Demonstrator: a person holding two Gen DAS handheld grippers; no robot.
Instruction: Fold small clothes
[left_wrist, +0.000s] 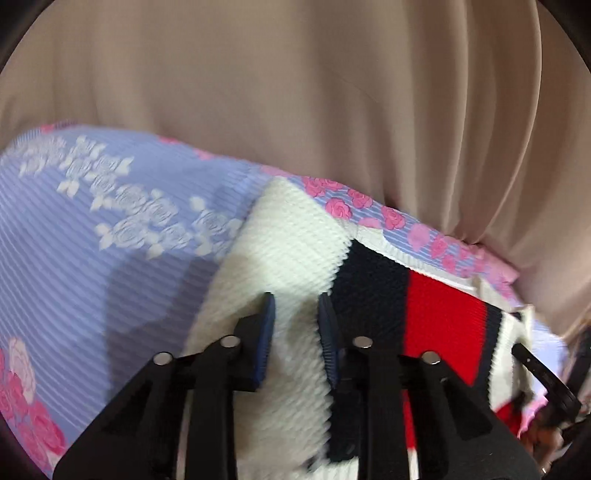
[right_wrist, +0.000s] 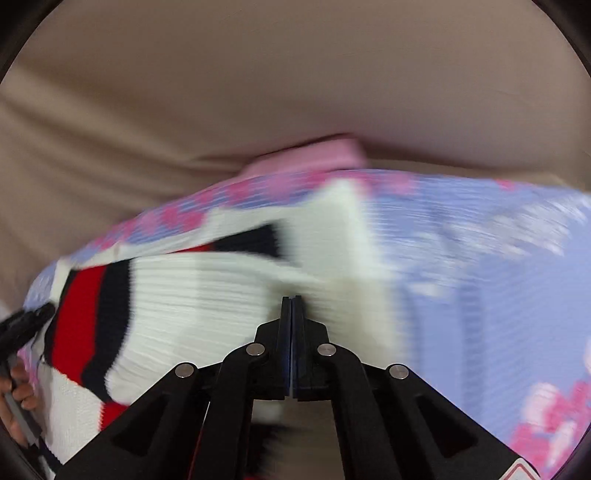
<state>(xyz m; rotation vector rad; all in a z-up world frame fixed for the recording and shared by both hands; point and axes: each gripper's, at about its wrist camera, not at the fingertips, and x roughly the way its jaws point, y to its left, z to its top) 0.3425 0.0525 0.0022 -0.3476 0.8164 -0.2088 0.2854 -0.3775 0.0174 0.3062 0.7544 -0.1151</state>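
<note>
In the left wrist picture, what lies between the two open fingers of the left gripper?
Only the white knit of the sweater shows between the fingers of the left gripper, seen in the left wrist view.

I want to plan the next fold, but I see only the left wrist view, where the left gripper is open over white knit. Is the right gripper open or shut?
Observer: The right gripper is shut, with its jaws pressed together.
Operator: Does it hold the cloth?
Observer: It points at the white part of the sweater, but the right wrist view is blurred, so I cannot tell whether any knit is pinched.
</note>
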